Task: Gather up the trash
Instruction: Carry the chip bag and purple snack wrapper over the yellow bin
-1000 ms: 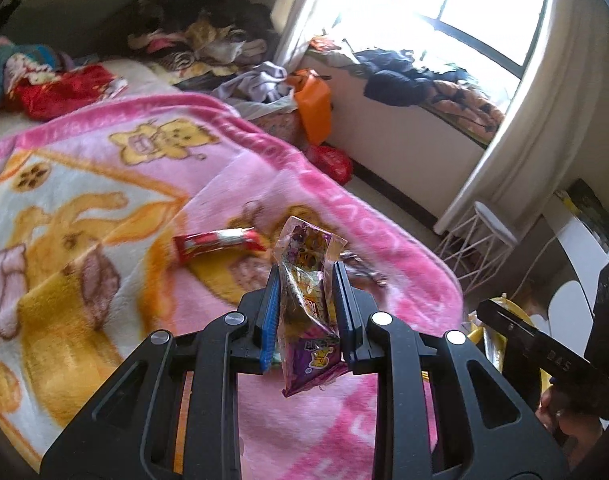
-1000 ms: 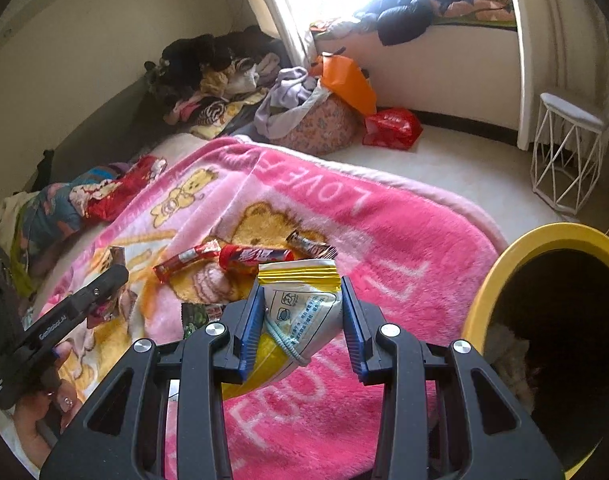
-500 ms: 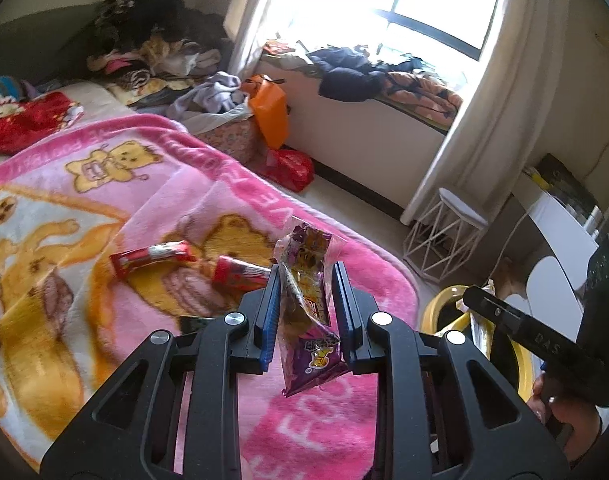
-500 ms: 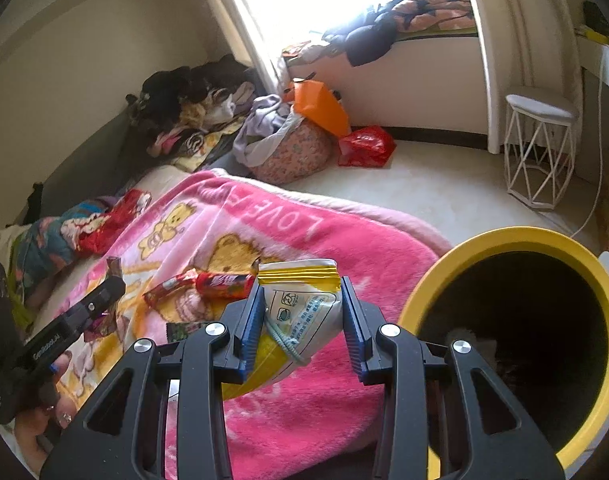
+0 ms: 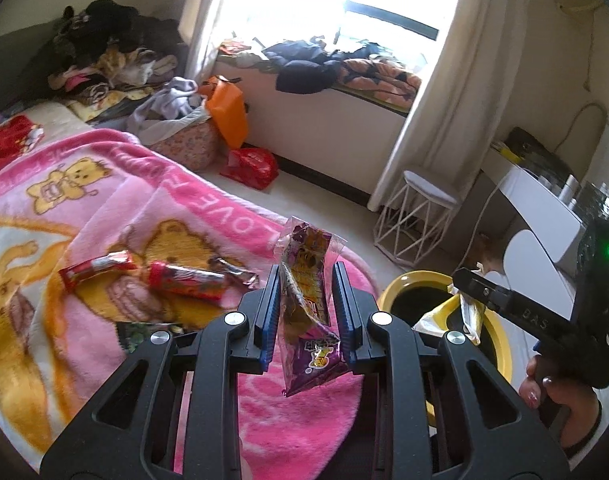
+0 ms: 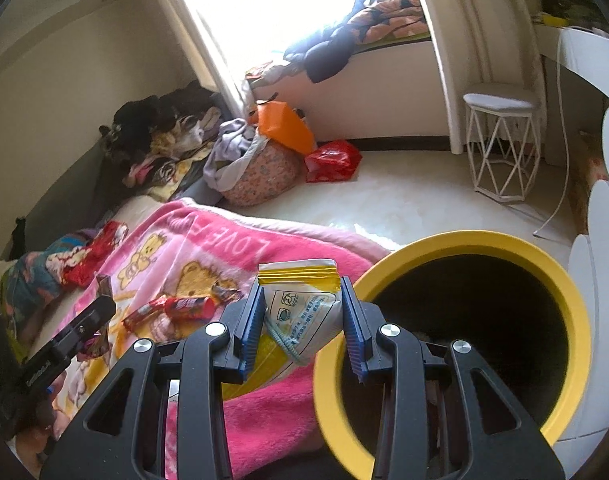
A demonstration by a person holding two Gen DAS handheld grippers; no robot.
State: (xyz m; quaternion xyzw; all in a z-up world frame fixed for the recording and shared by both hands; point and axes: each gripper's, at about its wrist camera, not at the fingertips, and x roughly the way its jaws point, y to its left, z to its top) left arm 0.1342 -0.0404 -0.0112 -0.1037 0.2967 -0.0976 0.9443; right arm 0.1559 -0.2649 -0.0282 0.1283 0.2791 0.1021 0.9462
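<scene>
Bedroom, pink bear blanket (image 5: 192, 208) on a bed, yellow-rimmed bin (image 6: 560, 292) beside it: two wrappers in transit.

Nearest: left gripper (image 5: 306, 312) pinches a purple snack wrapper (image 5: 306, 308), long axis upright, clear torn end at 12 o'clock. Right gripper (image 6: 300, 320) pinches a white-and-yellow pouch (image 6: 300, 304), upright, yellow seal on top, at the bin's 9 o'clock edge. Farther: red wrappers (image 5: 184, 280) lie uncollected on the blanket at 10 o'clock; white stool (image 6: 502, 144) near the window. Risk: released short of the opening, the light pouch likely lands on the blanket or rim.
</scene>
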